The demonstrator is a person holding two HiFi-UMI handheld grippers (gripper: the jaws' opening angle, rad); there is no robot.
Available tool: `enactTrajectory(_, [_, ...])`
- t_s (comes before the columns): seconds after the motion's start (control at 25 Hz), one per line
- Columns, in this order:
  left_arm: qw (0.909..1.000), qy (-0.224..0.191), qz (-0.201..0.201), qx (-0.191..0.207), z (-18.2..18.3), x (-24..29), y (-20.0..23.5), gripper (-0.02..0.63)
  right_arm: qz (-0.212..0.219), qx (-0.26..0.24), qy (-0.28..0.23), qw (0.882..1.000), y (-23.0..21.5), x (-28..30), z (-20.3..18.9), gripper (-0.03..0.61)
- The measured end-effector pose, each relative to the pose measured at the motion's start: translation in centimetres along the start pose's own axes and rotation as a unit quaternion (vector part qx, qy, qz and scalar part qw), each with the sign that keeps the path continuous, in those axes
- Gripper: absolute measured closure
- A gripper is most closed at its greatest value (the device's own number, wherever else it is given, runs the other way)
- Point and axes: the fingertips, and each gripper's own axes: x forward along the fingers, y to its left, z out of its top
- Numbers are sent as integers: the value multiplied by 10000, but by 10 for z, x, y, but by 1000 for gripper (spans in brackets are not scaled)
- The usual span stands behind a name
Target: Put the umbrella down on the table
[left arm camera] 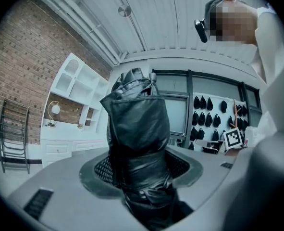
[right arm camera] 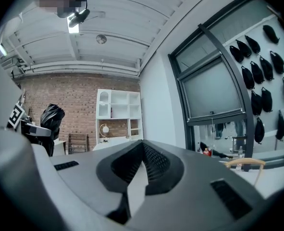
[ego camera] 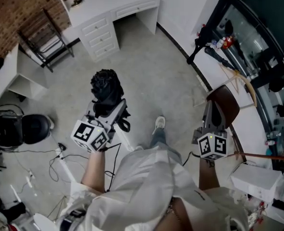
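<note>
Umbrella (left arm camera: 137,129), folded, gripped in left tool (ego camera: 114,110)

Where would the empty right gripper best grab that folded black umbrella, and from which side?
Probably the bunched canopy end of the folded umbrella, approached from the right gripper's own side. The left gripper clamps the wrapped part lower down, so only that end juts free beyond its jaws.
</note>
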Motion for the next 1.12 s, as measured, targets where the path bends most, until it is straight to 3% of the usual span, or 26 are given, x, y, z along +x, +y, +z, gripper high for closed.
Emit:
enactTrajectory(0.44, [9997, 133, 212, 35, 20, 156, 40, 347, 203, 107, -85, 9997, -73, 150, 14, 560])
enactTrajectory(0.64, [9998, 80, 178, 43, 26, 183, 39, 347, 291, 90, -93, 9995, -83, 174, 16, 560])
enactTrajectory(0.88, [9995, 160, 253, 68, 33, 265, 45, 347, 376, 209, -37, 9991, -131, 242, 15, 560])
enactTrajectory(1.12, [9992, 189, 340, 77, 33, 296, 48, 347, 468, 247, 18, 9986, -150, 273, 10, 560])
